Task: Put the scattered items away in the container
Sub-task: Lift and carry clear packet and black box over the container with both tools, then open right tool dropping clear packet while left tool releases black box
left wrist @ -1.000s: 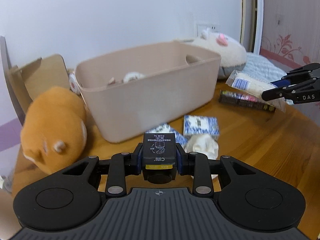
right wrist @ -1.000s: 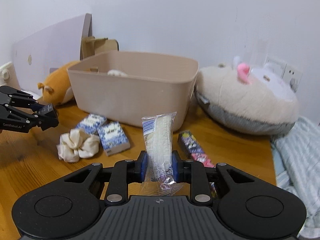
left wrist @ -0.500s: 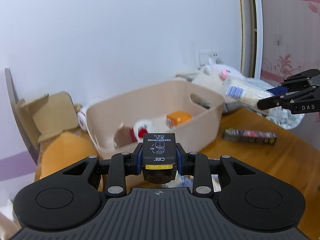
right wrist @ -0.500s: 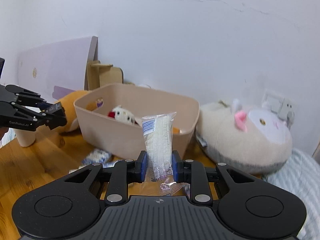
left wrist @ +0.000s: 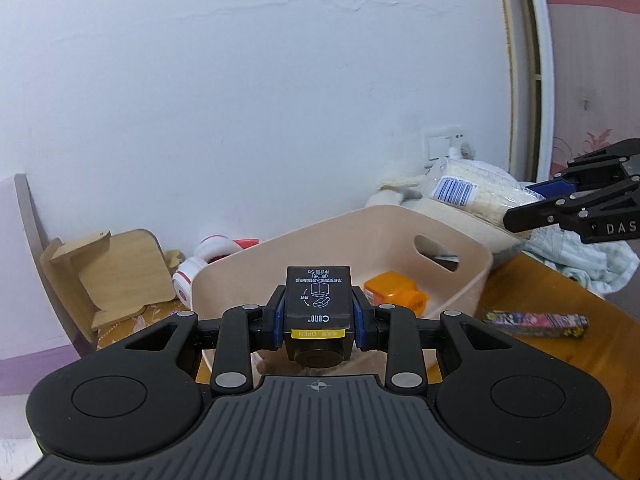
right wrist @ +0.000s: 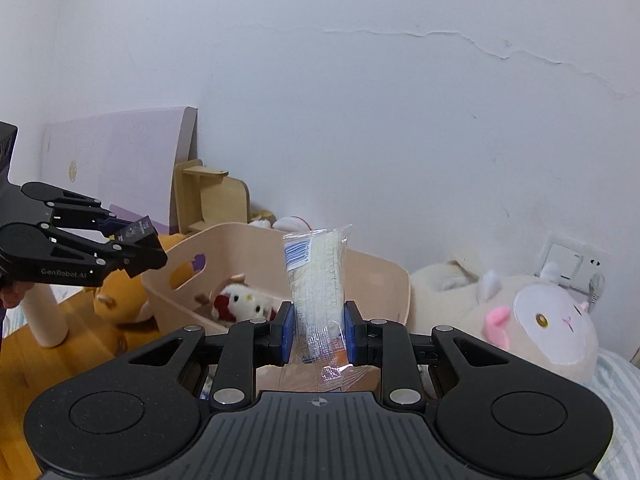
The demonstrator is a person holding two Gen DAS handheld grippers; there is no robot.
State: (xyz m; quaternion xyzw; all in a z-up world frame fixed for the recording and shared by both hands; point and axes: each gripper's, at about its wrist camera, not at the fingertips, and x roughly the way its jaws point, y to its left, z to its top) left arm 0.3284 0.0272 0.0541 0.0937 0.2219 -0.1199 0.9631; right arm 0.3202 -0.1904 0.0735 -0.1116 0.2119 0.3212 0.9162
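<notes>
My left gripper [left wrist: 319, 312] is shut on a small black box [left wrist: 318, 295] and holds it above the near rim of the beige bin [left wrist: 460, 240]. My right gripper [right wrist: 317, 330] is shut on a clear packet of white wafers [right wrist: 318, 276], held upright in front of the beige bin [right wrist: 396, 276]. The packet also shows in the left wrist view [left wrist: 472, 194], above the bin's right end. Inside the bin lie an orange item [left wrist: 394, 292] and a white and red plush [right wrist: 240, 304]. A dark snack bar [left wrist: 536, 323] lies on the wooden table right of the bin.
A cream plush pig [right wrist: 520, 320] lies right of the bin on a striped cloth [right wrist: 616, 376]. An orange plush [right wrist: 120, 292] and a wooden stand [left wrist: 108, 276] sit left of the bin. A wall socket [right wrist: 572, 260] is behind.
Both grippers have risen with their loads and come closer over the bin. The tissue packs and the cloth on the table have dropped out of view.
</notes>
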